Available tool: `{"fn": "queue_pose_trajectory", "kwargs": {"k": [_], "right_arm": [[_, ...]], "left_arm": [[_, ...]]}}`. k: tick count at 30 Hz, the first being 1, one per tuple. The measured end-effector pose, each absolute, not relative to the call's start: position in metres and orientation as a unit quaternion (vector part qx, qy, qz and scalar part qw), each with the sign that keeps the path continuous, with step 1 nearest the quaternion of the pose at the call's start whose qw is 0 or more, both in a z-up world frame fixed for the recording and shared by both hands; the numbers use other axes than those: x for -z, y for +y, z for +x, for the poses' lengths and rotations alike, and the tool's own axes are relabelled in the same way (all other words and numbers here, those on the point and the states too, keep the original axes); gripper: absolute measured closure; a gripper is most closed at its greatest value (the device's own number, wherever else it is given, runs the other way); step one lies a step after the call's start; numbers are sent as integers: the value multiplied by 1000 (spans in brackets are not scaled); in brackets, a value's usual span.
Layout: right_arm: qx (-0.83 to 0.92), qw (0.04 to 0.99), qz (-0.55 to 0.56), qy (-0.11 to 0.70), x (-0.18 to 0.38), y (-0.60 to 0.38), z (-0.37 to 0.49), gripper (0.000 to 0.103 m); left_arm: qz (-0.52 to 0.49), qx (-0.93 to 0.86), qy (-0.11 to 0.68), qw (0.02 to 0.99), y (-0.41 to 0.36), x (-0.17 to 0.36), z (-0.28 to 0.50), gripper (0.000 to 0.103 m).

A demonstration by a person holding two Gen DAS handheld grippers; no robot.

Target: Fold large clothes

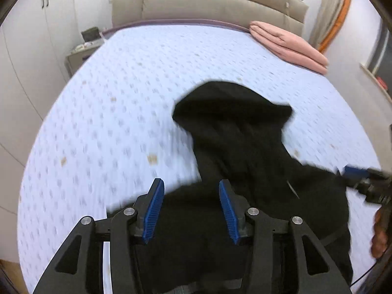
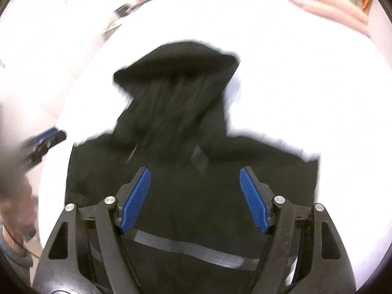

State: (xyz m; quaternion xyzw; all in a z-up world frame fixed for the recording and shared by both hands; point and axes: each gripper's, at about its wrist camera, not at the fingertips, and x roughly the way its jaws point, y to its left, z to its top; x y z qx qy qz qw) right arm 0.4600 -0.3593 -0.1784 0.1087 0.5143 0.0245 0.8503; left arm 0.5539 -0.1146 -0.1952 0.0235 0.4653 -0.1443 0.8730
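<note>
Nearest to us, our left gripper [image 1: 191, 186] hangs over the hoodie [image 1: 245, 147] with its blue pads [image 1: 154, 210] apart and nothing pinched between them. Our right gripper [image 2: 196, 175] also stands with its pads wide apart, above the garment's dark body and clear of it. In the left view the right gripper pokes in at three o'clock, with a hand [image 1: 379, 232] below it. The hoodie lies on the bed [image 1: 122, 85], hood toward twelve o'clock, a grey strip [image 2: 191, 247] across its near part. Farther off at one o'clock, a folded pink blanket [image 1: 289, 44] sits by the headboard [image 1: 208, 2]. A nightstand [image 1: 80, 54] stands at ten o'clock.
</note>
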Motion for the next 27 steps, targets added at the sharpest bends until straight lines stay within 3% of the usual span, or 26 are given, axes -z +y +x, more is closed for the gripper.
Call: {"fn": "queue_pose_trajectory", "kwargs": {"k": [6, 16, 17, 19, 20, 21, 24, 27], "right_arm": [[-35, 842, 161, 514, 190, -391, 562, 30], [-22, 824, 58, 563, 246, -376, 616, 30], [-21, 822, 52, 567, 250, -374, 620, 33], [-25, 822, 41, 567, 253, -370, 625, 74], [-13, 829, 38, 558, 251, -371, 625, 101], [-15, 839, 59, 541, 244, -377, 619, 102], [-35, 862, 115, 493, 225, -392, 595, 102], [-44, 863, 112, 490, 233, -395, 578, 102]], "left_arm": [[59, 144, 474, 867, -137, 216, 654, 54], [153, 151, 507, 835, -178, 277, 718, 52], [158, 146, 504, 837, -181, 280, 721, 52], [164, 116, 485, 851, -184, 280, 725, 57], [160, 107, 479, 856, -182, 279, 726, 85], [139, 101, 472, 865, -177, 273, 727, 90], [8, 128, 432, 893, -142, 234, 712, 92], [-57, 167, 435, 883, -119, 228, 696, 92]]}}
